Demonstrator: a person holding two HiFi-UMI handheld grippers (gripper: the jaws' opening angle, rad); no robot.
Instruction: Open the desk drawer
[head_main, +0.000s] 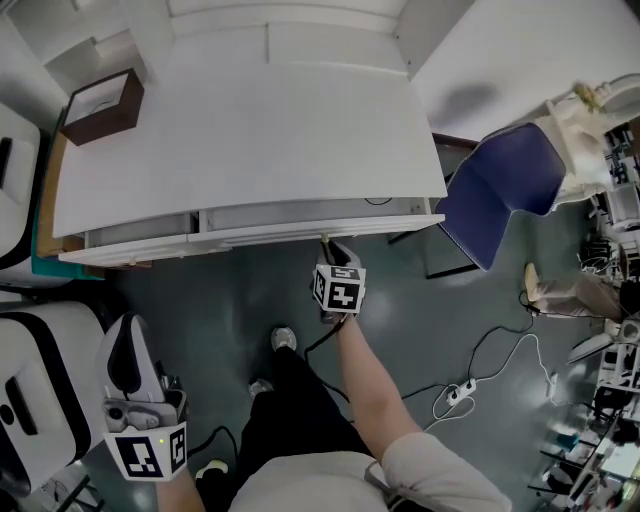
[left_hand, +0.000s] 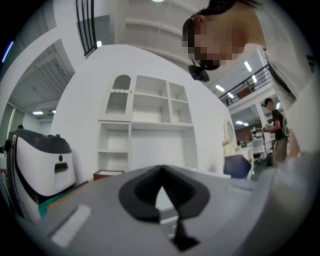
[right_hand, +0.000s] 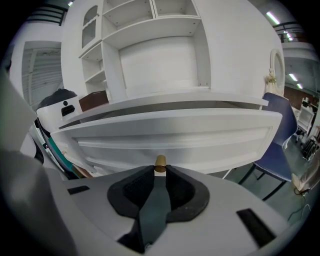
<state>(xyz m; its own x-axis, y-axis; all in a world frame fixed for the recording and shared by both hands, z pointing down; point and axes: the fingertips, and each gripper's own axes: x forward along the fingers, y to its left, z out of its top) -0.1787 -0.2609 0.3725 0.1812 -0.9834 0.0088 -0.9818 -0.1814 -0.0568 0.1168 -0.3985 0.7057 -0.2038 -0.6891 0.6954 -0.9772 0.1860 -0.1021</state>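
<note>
A white desk (head_main: 250, 110) fills the upper head view, with two drawers under its near edge. The right drawer's front (head_main: 310, 228) stands slightly out from the desk, and a small brass knob (head_main: 325, 240) sticks out of it. My right gripper (head_main: 330, 246) reaches up to that knob. In the right gripper view the knob (right_hand: 160, 163) sits pinched between the two black jaw tips of the right gripper (right_hand: 160, 168), below the drawer front (right_hand: 175, 131). My left gripper (head_main: 128, 325) hangs low at the lower left, away from the desk. In its own view the left gripper (left_hand: 161, 169) has its tips together and holds nothing.
A brown box (head_main: 103, 105) sits on the desk's far left corner. A blue chair (head_main: 505, 190) stands at the desk's right end. White machines (head_main: 40, 390) crowd the left side. A power strip (head_main: 460, 392) and cables lie on the floor to the right.
</note>
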